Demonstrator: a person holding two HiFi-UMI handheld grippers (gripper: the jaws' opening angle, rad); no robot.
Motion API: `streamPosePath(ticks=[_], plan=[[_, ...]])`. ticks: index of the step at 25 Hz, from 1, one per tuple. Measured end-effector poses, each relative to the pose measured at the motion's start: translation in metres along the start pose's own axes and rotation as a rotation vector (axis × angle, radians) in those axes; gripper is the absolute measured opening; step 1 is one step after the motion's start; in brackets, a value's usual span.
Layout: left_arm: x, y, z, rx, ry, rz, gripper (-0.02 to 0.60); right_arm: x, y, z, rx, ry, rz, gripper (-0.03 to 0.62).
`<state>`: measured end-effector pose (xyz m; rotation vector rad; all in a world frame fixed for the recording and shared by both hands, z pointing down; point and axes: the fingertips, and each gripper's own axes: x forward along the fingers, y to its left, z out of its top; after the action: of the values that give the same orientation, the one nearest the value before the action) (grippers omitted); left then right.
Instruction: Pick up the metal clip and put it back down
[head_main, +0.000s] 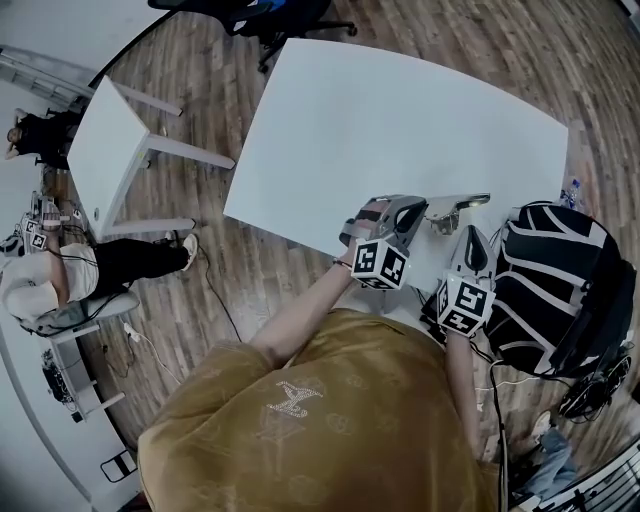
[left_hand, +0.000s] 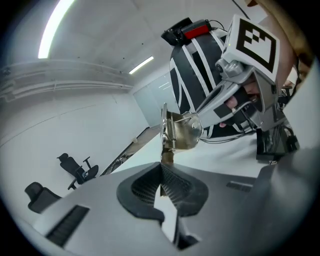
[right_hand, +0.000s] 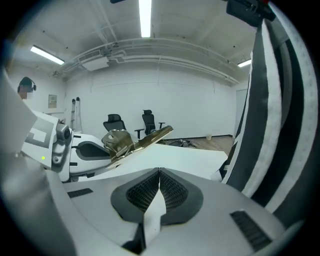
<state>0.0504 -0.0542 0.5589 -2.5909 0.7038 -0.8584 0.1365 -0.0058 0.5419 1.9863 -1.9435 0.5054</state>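
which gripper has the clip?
The left gripper: its jaws pinch one end of the clip. The right gripper is shut on nothing, apart from it.

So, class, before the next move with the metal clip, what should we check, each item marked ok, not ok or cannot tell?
1. Left tongs shut on the metal clip: ok.
2. Grip secure: cannot tell; only a handle's end is pinched.
3. Right tongs shut, empty, apart from the clip: ok.
4. Bare white table beyond the clip: ok.
5. Clip lifted off the table: cannot tell.
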Motion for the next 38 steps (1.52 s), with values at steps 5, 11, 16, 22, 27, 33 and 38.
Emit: streamPosePath(ticks=[5, 11, 16, 22, 27, 33, 38], plan=[[-0.016, 0.014, 0.022, -0.090, -0.058, 0.041, 0.006, -0.010, 0.000, 0.037, 0.000, -0.105, -0.008, 0.009], [-0.034, 0.037, 0.046, -0.197, -0.123, 0.093, 0.007, -0.021, 0.001, 0.068, -0.002, -0.185, -0.008, 0.009], [-0.047, 0.055, 0.064, -0.271, -0.181, 0.132, 0.006, -0.029, 0.004, 0.086, 0.002, -0.232, 0.000, 0.009], [-0.058, 0.072, 0.081, -0.354, -0.242, 0.156, 0.006, -0.032, 0.007, 0.097, 0.003, -0.257, 0.010, 0.009], [-0.066, 0.086, 0.089, -0.411, -0.282, 0.179, 0.006, -0.035, 0.009, 0.106, 0.007, -0.283, 0.023, 0.009], [-0.076, 0.100, 0.097, -0.472, -0.346, 0.215, 0.006, -0.039, 0.012, 0.117, 0.006, -0.308, 0.031, 0.009], [-0.081, 0.104, 0.101, -0.520, -0.377, 0.226, 0.006, -0.039, 0.014, 0.120, 0.000, -0.310, 0.044, 0.009]])
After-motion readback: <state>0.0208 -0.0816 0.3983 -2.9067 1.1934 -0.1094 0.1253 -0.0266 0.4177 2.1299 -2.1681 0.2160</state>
